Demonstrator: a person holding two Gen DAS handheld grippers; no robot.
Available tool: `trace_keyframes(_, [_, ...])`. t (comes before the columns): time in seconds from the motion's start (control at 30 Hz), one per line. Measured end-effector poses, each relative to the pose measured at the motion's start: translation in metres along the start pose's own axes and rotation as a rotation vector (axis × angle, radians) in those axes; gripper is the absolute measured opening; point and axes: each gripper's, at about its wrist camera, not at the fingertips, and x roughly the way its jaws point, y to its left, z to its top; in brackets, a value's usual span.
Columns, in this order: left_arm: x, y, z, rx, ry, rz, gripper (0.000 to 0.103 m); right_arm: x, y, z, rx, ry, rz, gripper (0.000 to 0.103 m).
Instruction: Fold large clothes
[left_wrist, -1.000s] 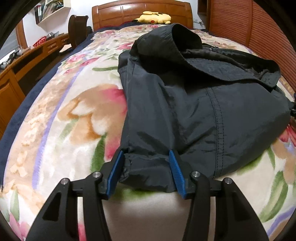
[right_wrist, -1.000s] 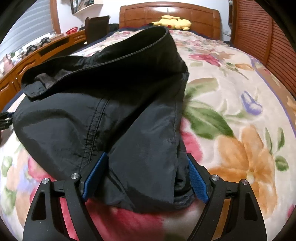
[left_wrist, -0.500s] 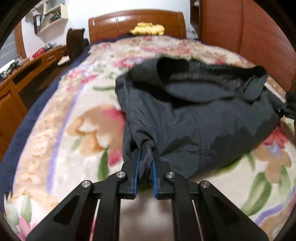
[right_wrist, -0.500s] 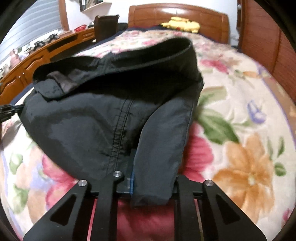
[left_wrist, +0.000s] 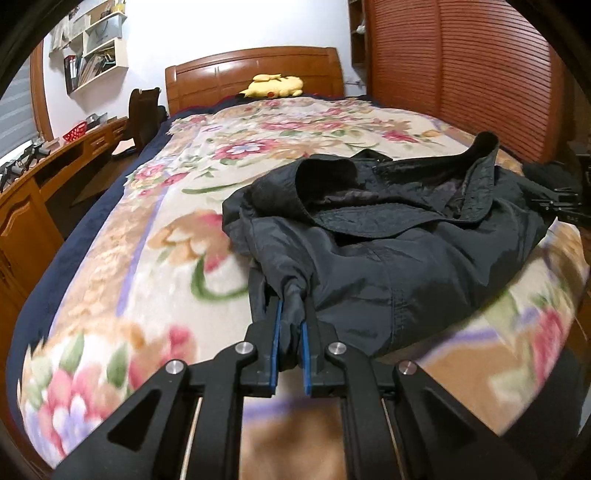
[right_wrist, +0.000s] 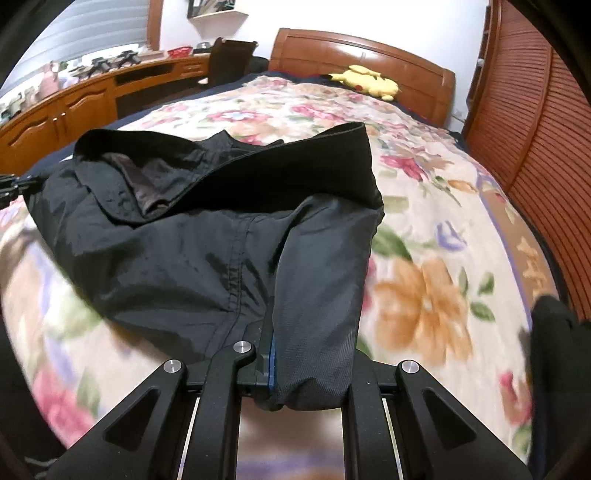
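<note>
You are clamping the black jacket (left_wrist: 388, 258) on the floral bed (left_wrist: 155, 266) with your left gripper (left_wrist: 291, 332) and right gripper (right_wrist: 280, 354), both open a second ago.

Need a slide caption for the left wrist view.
Left hand-held gripper shut on the near edge of a dark jacket lying on a floral bedspread, yellow plush toy by the headboard.

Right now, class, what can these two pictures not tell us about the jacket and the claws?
- Right wrist view: the dark nylon jacket drapes over the right claw, hiding one finger.
- Left wrist view: the left claw pinches bunched fabric; which part is unclear.
- Both views: the near floral blanket is blurred.
</note>
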Motion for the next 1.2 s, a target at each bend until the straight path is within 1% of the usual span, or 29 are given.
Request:
trace_keyframes(0.13, [-0.034, -0.005, -0.027, -0.018, -0.022, -0.027, 0.005, -0.036, 0.011, -0.040, 0.016, -0.015, 0.039, 0.009])
trace_keyframes(0.37, [-0.080, -0.014, -0.059, -0.033, -0.050, -0.051, 0.005, -0.085, 0.031, -0.075, 0.026, -0.039, 0.073, 0.009])
trace_keyframes(0.43, [-0.086, -0.016, -0.063, -0.029, -0.053, -0.048, 0.005, -0.093, 0.035, -0.081, 0.032, -0.040, 0.080, 0.009])
trace_keyframes(0.5, [-0.083, -0.020, -0.064, -0.018, -0.043, -0.037, 0.005, -0.098, 0.040, -0.086, 0.030, -0.039, 0.073, 0.009])
trace_keyframes(0.57, [-0.079, -0.022, -0.065, -0.008, -0.024, -0.020, 0.006, -0.095, 0.041, -0.087, 0.044, -0.035, 0.061, 0.011])
trace_keyframes(0.63, [-0.076, -0.025, -0.065, -0.010, -0.012, -0.002, 0.010, -0.088, 0.042, -0.085, 0.045, -0.025, 0.035, 0.013])
trace_keyframes(0.7, [-0.076, -0.028, -0.065, -0.007, -0.002, 0.008, 0.014, -0.088, 0.043, -0.086, 0.059, -0.024, 0.010, 0.017])
trace_keyframes(0.77, [-0.080, -0.029, -0.067, -0.012, -0.001, 0.003, 0.018, -0.089, 0.042, -0.087, 0.068, -0.019, -0.026, 0.029])
trace_keyframes(0.8, [-0.081, -0.030, -0.067, -0.010, 0.000, -0.002, 0.022, -0.088, 0.042, -0.087, 0.070, -0.015, -0.040, 0.033])
trace_keyframes(0.87, [-0.085, -0.032, -0.067, 0.011, -0.003, 0.005, 0.025, -0.090, 0.042, -0.089, 0.068, -0.014, -0.051, 0.047])
trace_keyframes(0.97, [-0.085, -0.034, -0.065, 0.029, -0.011, 0.024, 0.031, -0.092, 0.035, -0.089, 0.060, -0.028, -0.068, 0.057])
trace_keyframes(1.07, [-0.082, -0.035, -0.062, 0.019, -0.013, 0.008, 0.036, -0.093, 0.024, -0.089, 0.090, -0.054, -0.078, 0.062])
trace_keyframes(1.2, [-0.075, -0.039, -0.055, 0.018, -0.009, -0.001, 0.037, -0.091, 0.021, -0.087, 0.090, -0.069, -0.079, 0.062])
